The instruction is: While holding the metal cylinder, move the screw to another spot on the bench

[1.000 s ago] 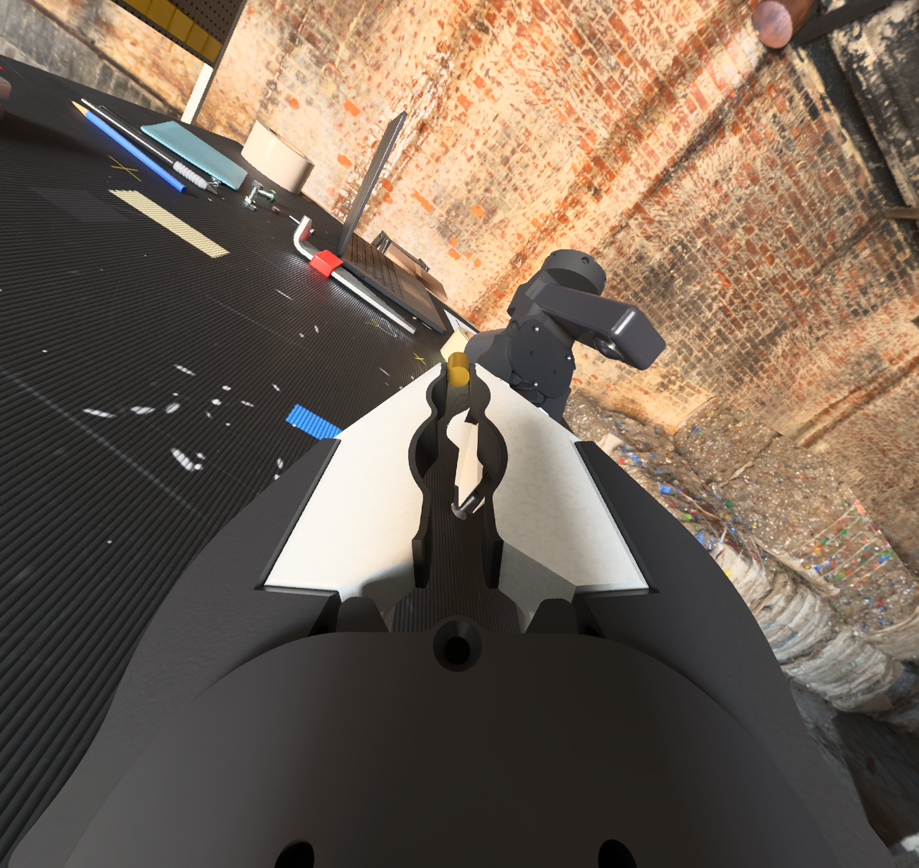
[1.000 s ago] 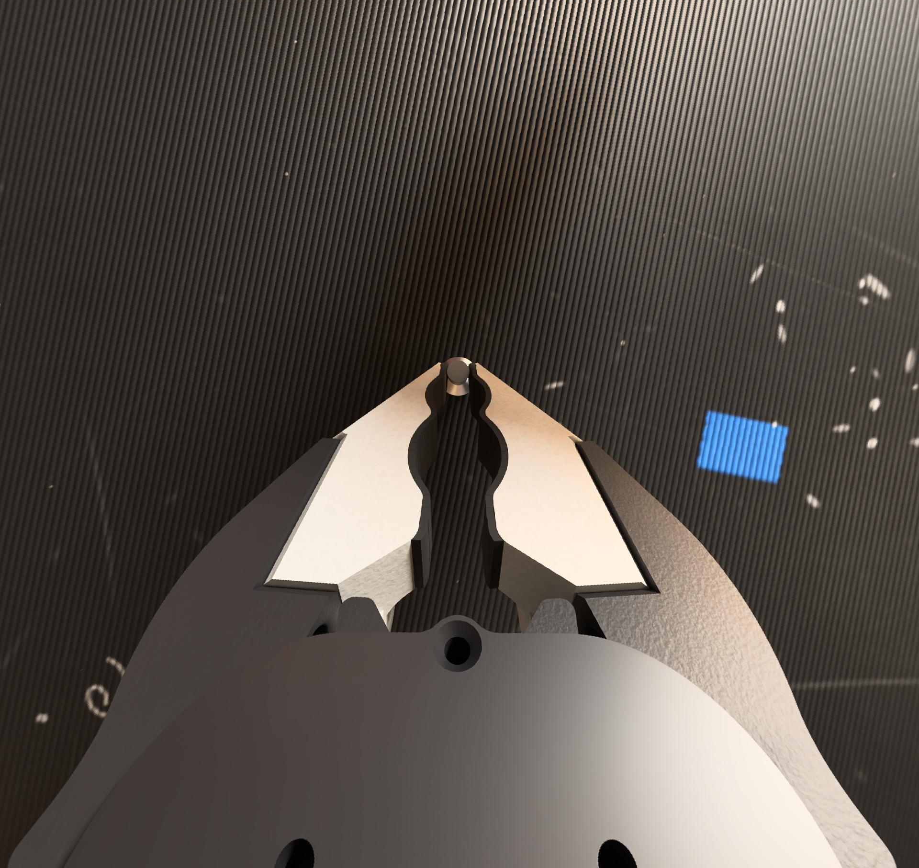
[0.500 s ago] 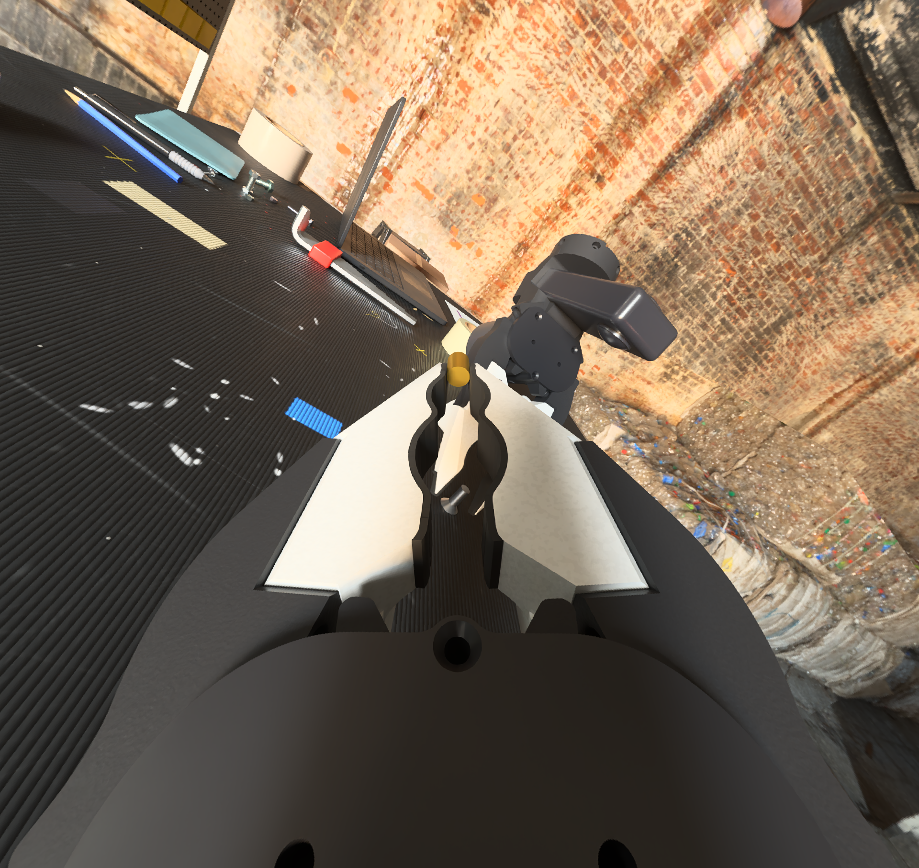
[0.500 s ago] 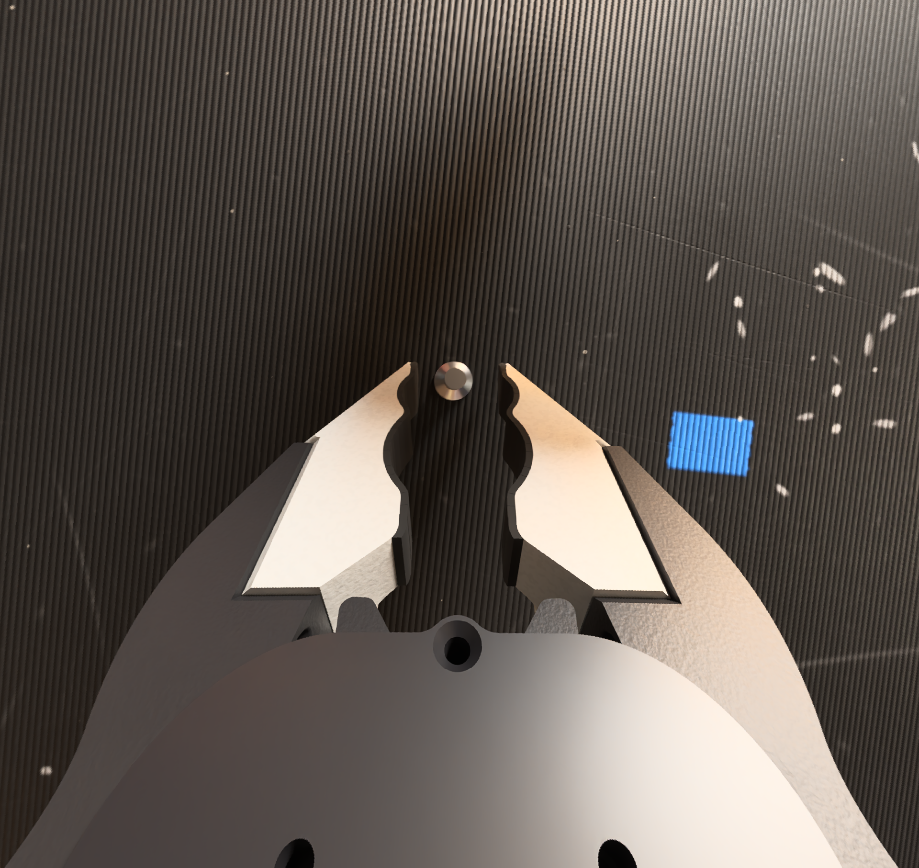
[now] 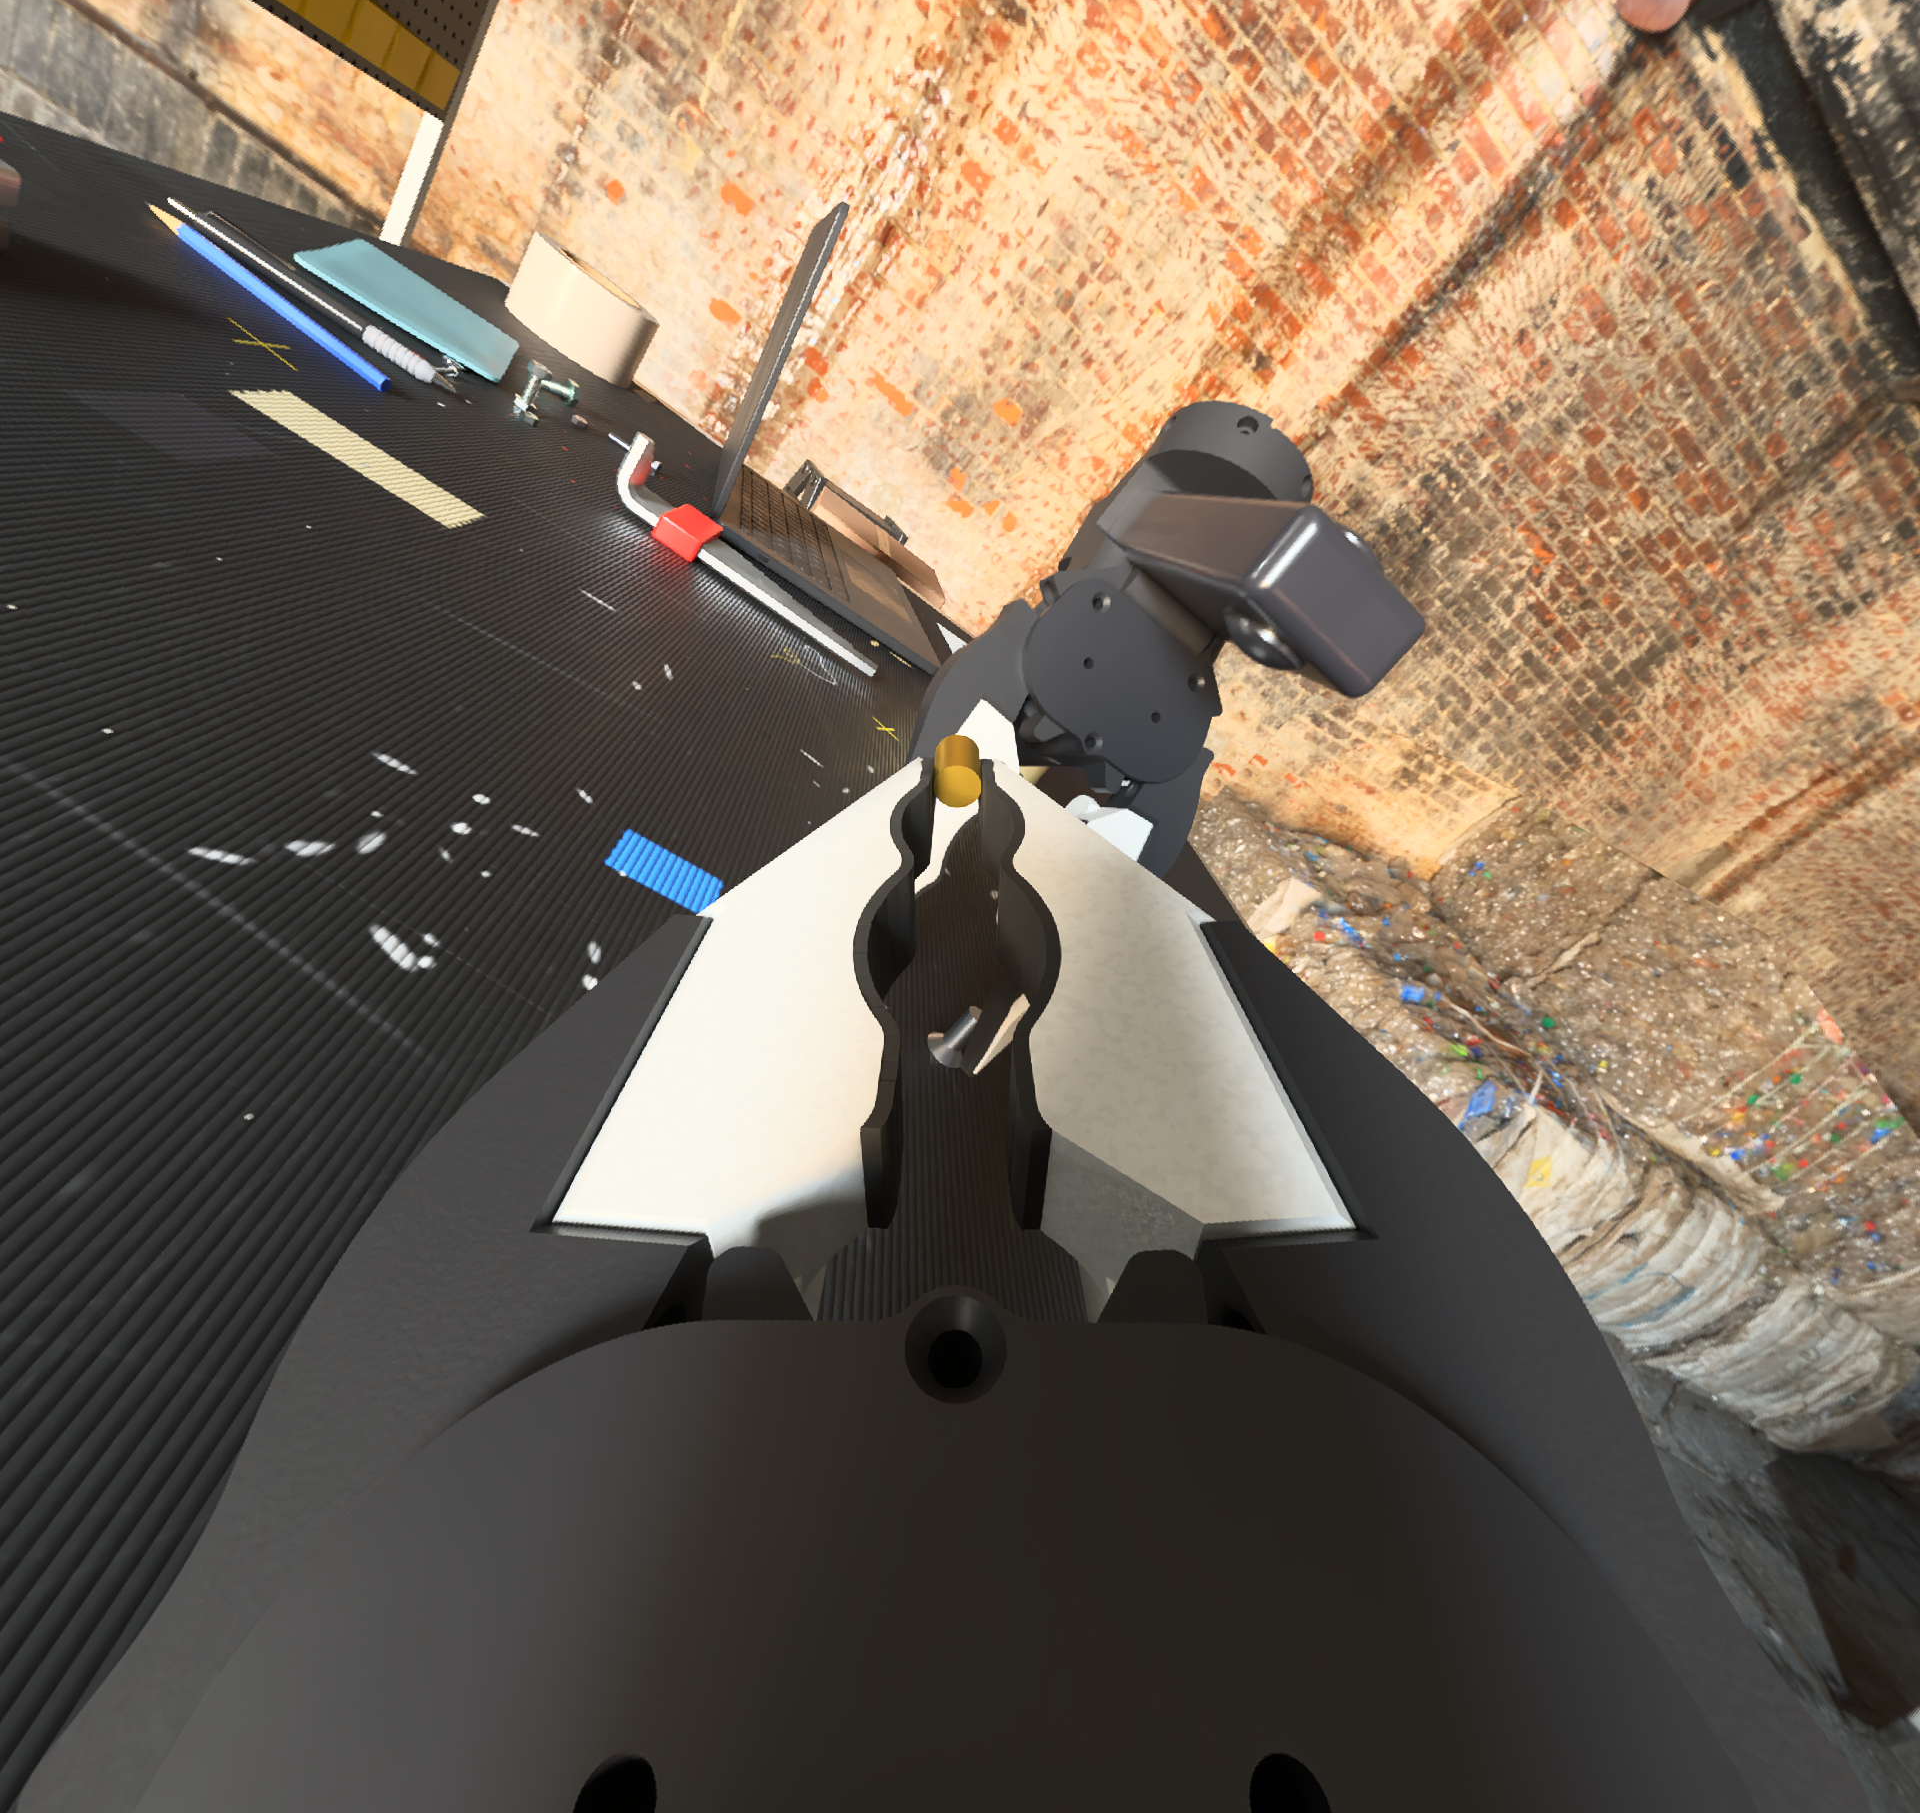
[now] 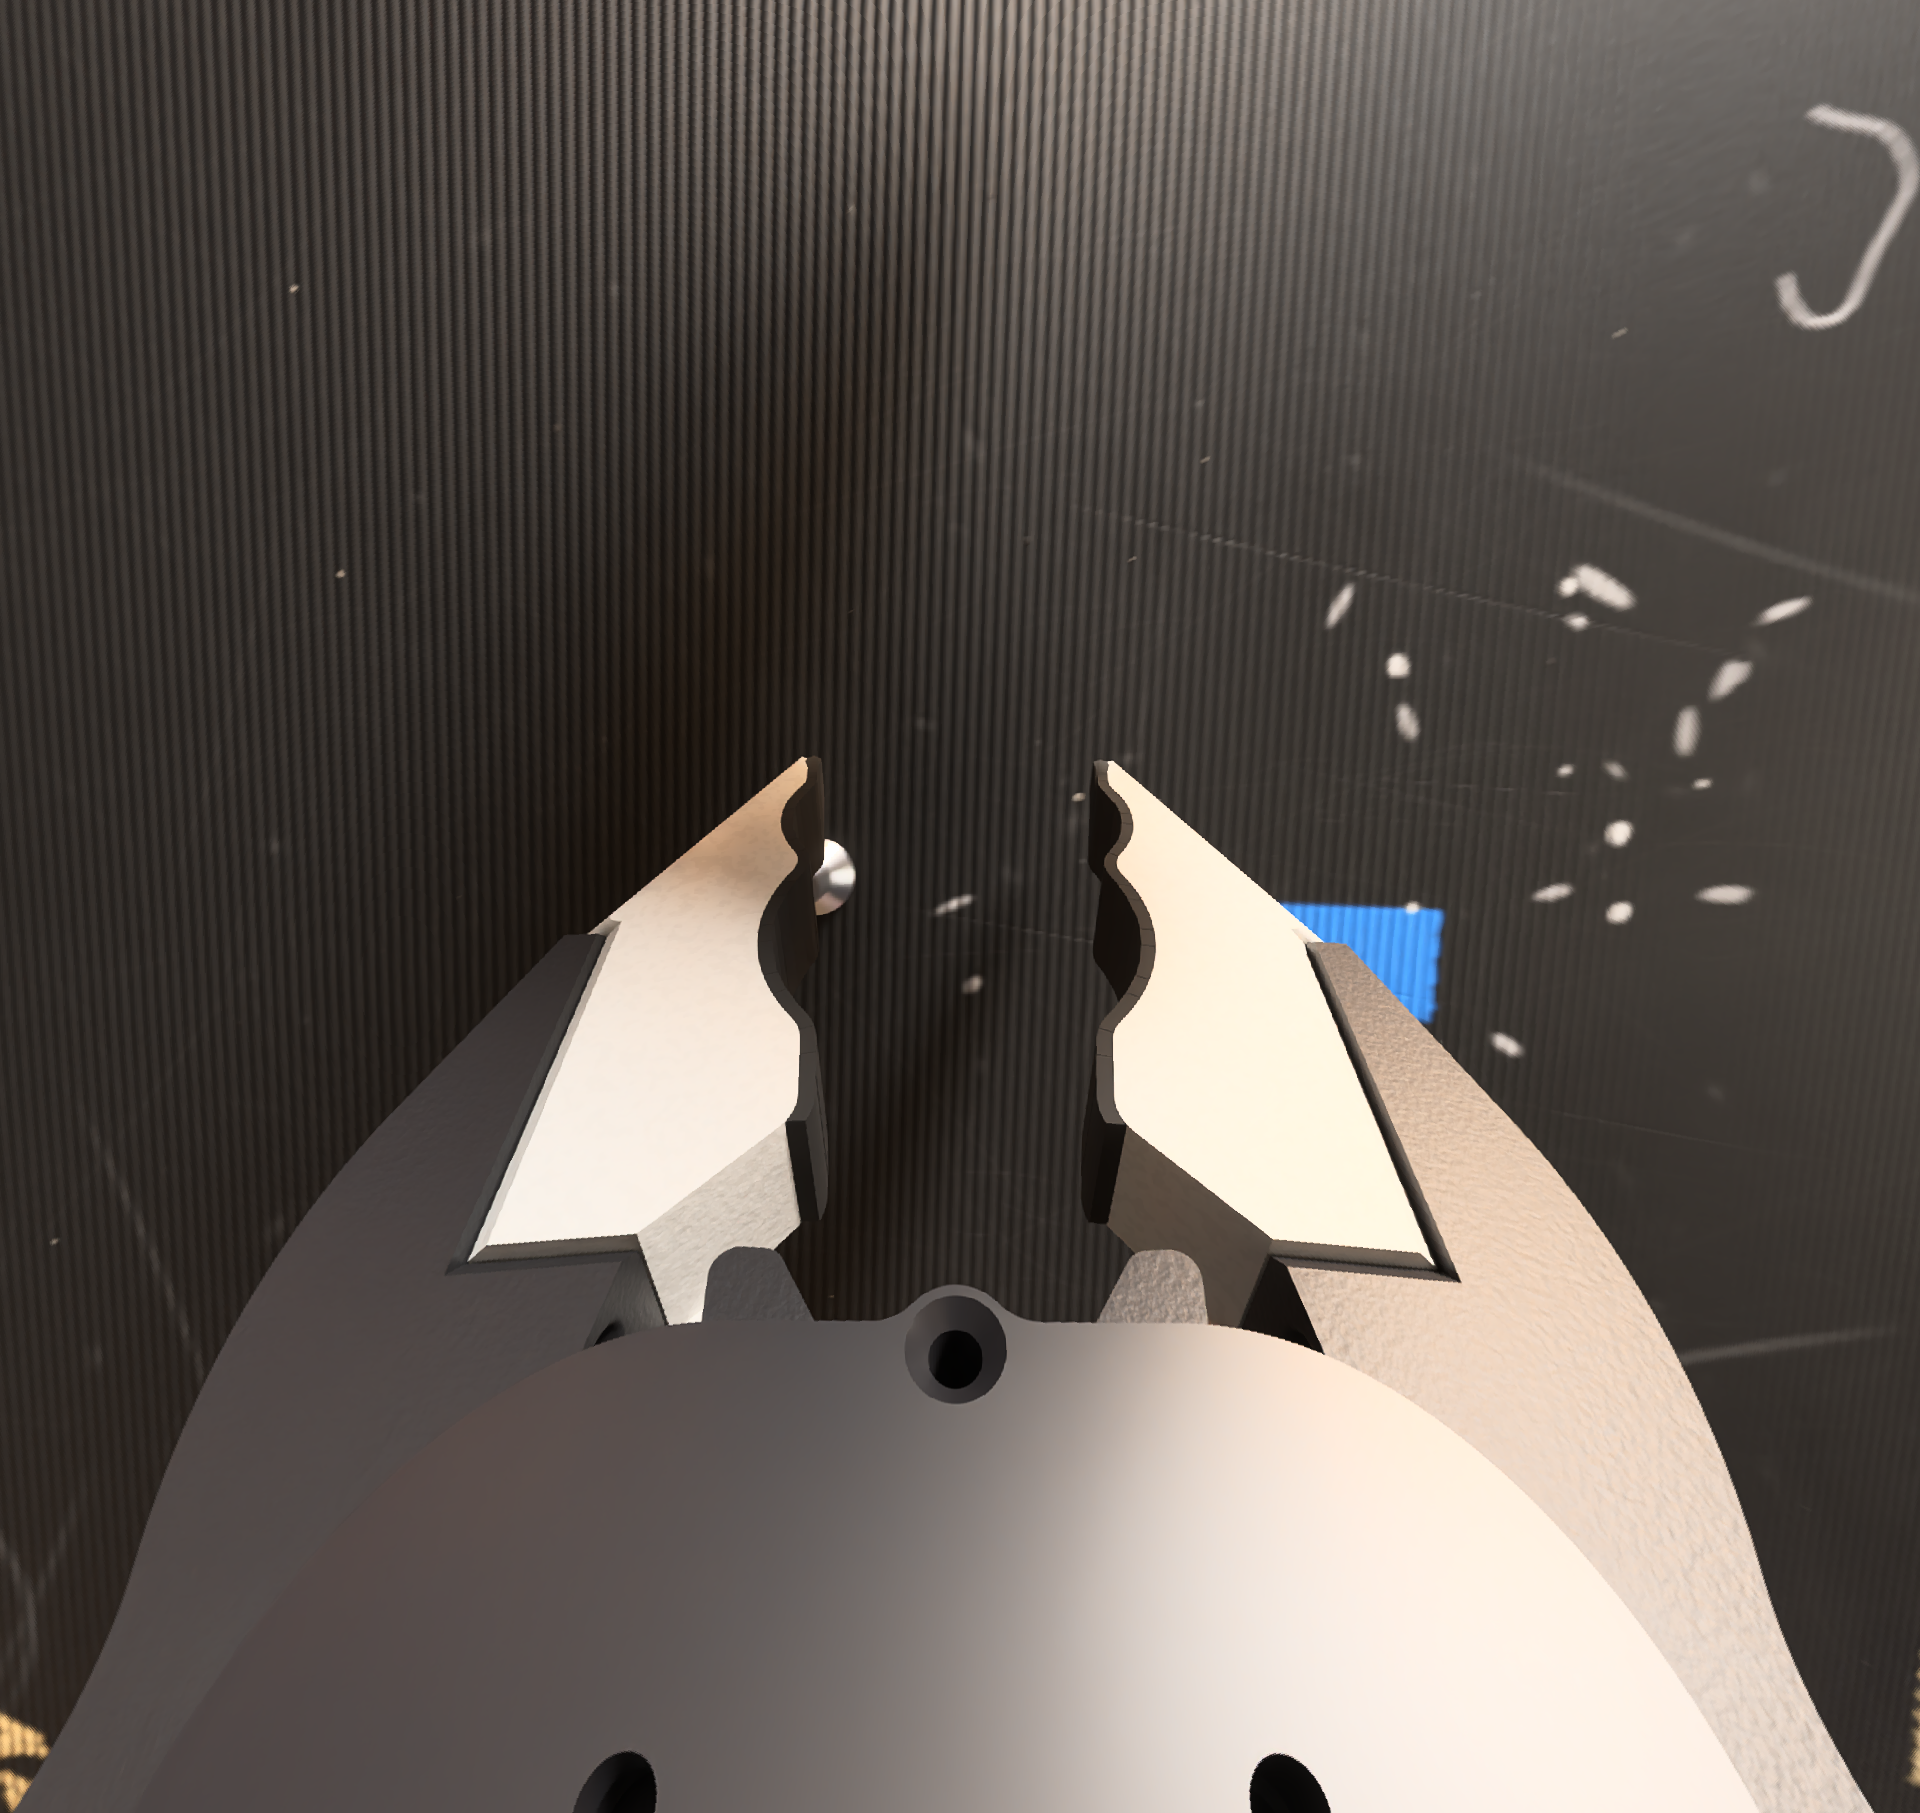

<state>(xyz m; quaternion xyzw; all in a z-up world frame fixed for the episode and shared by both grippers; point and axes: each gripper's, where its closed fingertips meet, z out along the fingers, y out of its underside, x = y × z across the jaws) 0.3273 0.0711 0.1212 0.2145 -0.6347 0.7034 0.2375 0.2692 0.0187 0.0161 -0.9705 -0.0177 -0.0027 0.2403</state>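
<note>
My left gripper (image 5: 956,776) is shut on a short brass-coloured metal cylinder (image 5: 956,787) and holds it at its fingertips above the black bench (image 5: 312,724). Through the gap between its fingers I see the small silver screw (image 5: 951,1036) lying on the bench. In the right wrist view my right gripper (image 6: 956,776) is open wide and empty, pointing down at the bench. The screw (image 6: 831,875) lies just beside the inner edge of its left finger (image 6: 707,932). The right gripper's dark housing (image 5: 1122,693) shows beyond the cylinder.
A blue patch (image 6: 1371,953) marks the bench near the right finger, also in the left wrist view (image 5: 665,870). At the back stand a laptop (image 5: 790,475), a tape roll (image 5: 582,319), a blue pencil (image 5: 281,309) and a hex key with a red tag (image 5: 681,529). The bench edge runs along the right.
My right gripper has opened and let go of the screw, then drawn back from the bench and shifted right. The screw now lies beside its left finger. My left gripper still holds the cylinder.
</note>
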